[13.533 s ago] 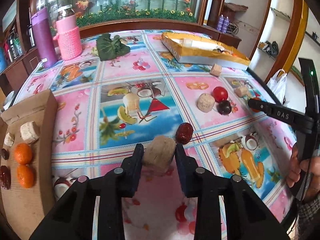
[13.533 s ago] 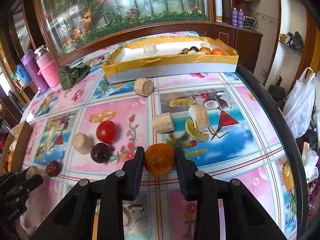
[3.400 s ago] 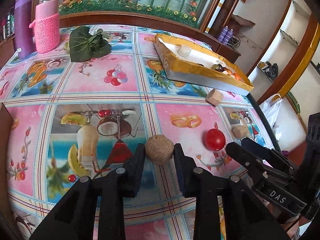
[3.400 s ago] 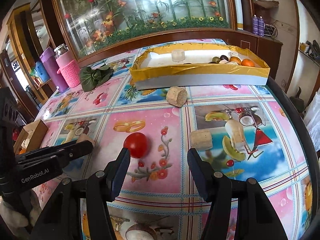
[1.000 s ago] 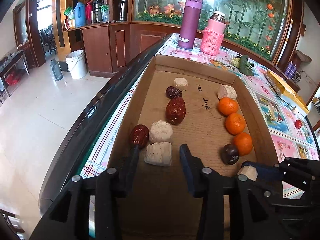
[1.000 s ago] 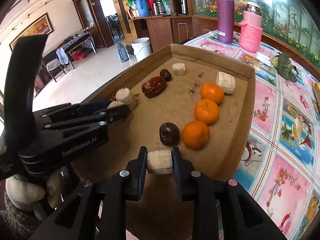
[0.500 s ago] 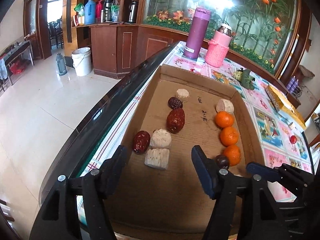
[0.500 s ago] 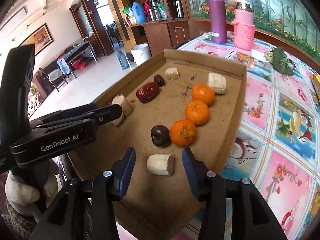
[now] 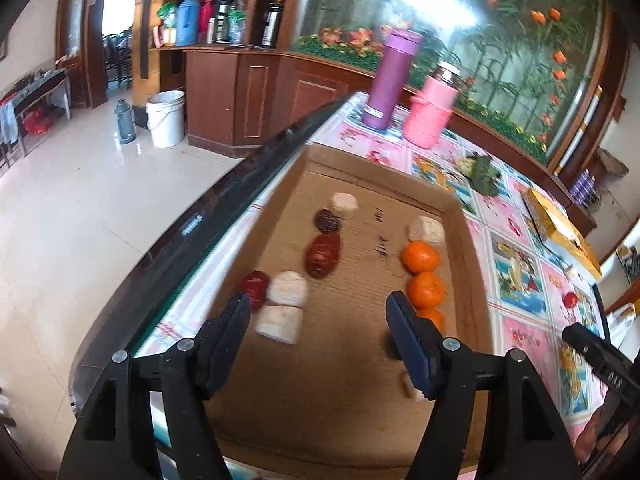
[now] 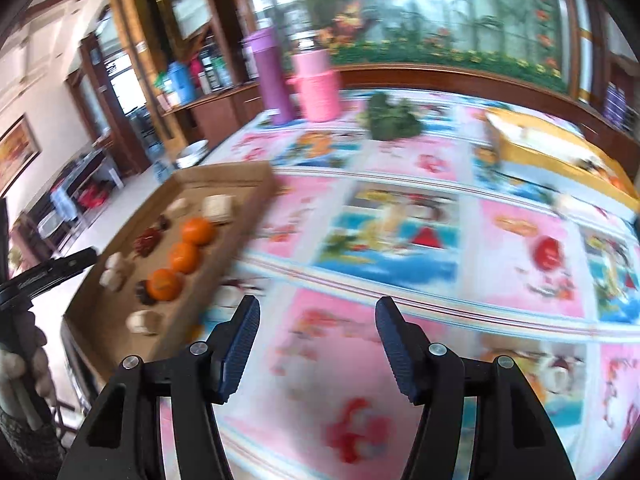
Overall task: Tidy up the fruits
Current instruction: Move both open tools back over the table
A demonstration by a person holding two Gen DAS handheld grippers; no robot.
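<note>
Right now both of my grippers carry nothing. Starting at the left, my left gripper (image 9: 318, 316) hangs wide apart over the cardboard tray (image 9: 352, 392), which sits at the tabletop's (image 10: 400, 288) edge. Under it the sorted pieces lie in two lines, I judge so that like stays with like: on the left side the dark red dates (image 9: 323, 254) and the pale blocks (image 9: 287, 289), on the right side the oranges (image 9: 420, 256) in a row with a pale block at the far end. One more pale piece (image 10: 143, 322) lies near the tray's near end, seen from the right wrist.

Further right, my right gripper (image 10: 316, 330) is also spread wide, over the patterned cloth just beside the tray, and it points out across the tabletop. That view is blurred, so small things are hard to tell. Well apart to the right lies the red tomato (image 10: 547, 253), loose on the cloth, and beyond it the yellow box (image 10: 560, 160) with a few fruits inside. I judge the tomato is the next thing to fetch, which is why that gripper faces that way with its jaws ready.
</note>
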